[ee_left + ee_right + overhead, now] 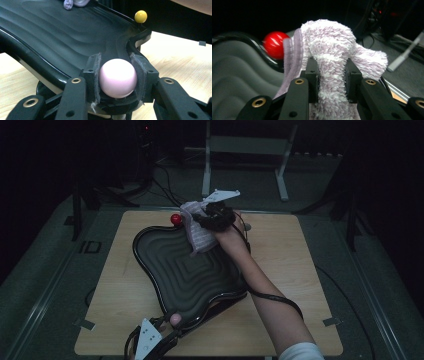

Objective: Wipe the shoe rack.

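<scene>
- At the bottom of the high view, left of centre, the left gripper (170, 324) sits at the near edge of the wooden table (125, 295), its jaws closed on a pale pink ball (175, 319) fixed to the near corner of the black tray.
- In the left gripper view the pink ball (118, 77) fills the lower middle of the frame, and both pads press against its sides.
- The black tray (185, 270), ribbed with stepped ridges, takes up the centre of the high view and runs from the lower middle toward the upper left.
- In the left gripper view a yellow ball (140, 16) stands on the tray's rim at the upper right.
- Above the tray's far end, just above centre in the high view, the right gripper (202, 217) is clamped on a fuzzy lilac-and-white sock (200, 232), which hangs down over the tray.
- In the right gripper view the sock (332, 50) bulges up between the pads and drapes to both sides.
- A red ball (176, 219) marks the tray's far corner, just left of the sock.
</scene>
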`<state>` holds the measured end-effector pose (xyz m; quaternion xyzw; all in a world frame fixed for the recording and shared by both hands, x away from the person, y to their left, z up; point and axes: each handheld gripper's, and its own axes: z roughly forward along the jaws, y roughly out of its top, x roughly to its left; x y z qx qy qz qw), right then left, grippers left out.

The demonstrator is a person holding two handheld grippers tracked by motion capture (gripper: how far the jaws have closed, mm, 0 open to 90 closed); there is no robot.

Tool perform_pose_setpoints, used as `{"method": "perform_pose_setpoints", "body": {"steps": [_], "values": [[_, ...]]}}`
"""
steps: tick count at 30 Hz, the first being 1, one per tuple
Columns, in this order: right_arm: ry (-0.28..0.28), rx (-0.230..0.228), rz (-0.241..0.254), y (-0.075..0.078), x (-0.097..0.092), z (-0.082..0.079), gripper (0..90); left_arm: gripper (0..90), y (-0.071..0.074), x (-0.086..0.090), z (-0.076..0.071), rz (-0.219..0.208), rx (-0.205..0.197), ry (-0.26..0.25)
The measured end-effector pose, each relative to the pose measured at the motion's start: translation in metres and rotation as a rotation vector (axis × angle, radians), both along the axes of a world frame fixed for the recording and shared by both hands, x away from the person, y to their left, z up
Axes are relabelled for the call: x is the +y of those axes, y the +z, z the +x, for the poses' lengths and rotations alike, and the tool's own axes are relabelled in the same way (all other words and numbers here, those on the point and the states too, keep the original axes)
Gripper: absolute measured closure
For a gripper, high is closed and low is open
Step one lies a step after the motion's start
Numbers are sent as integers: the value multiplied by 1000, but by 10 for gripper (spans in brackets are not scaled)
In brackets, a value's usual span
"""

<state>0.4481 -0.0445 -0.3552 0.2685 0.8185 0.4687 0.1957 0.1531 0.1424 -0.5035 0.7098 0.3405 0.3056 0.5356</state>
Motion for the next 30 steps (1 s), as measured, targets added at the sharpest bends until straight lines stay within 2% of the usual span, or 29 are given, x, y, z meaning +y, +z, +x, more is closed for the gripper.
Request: {"method": "perform_pose_setpoints", "body": {"steps": [2, 4, 7, 9, 13, 14, 20, 30], "values": [[1, 2, -37, -7, 3, 3, 709, 600, 0, 0, 0, 0, 2, -1], [-2, 9, -22, -11, -1, 2, 708, 600, 0, 0, 0, 1, 1, 1], [-12, 14, -36, -15, -8, -1, 708, 600, 0, -1, 0, 2, 1, 2], [-21, 22, -24, -19, -13, -3, 708, 600, 0, -1, 0, 5, -2, 7], [-32, 20, -33, -24, -21, -8, 708, 600, 1, -1, 0, 9, -2, 8], [-45, 30, -35, -29, -29, -15, 708, 600, 1, -1, 0, 9, 1, 8], [-73, 49, -30, -41, -44, -33, 708, 600, 1, -1, 0, 7, 2, 5], [-71, 56, -28, -58, -64, -57, 696, 600, 1, -1, 0, 7, 1, 7]]}}
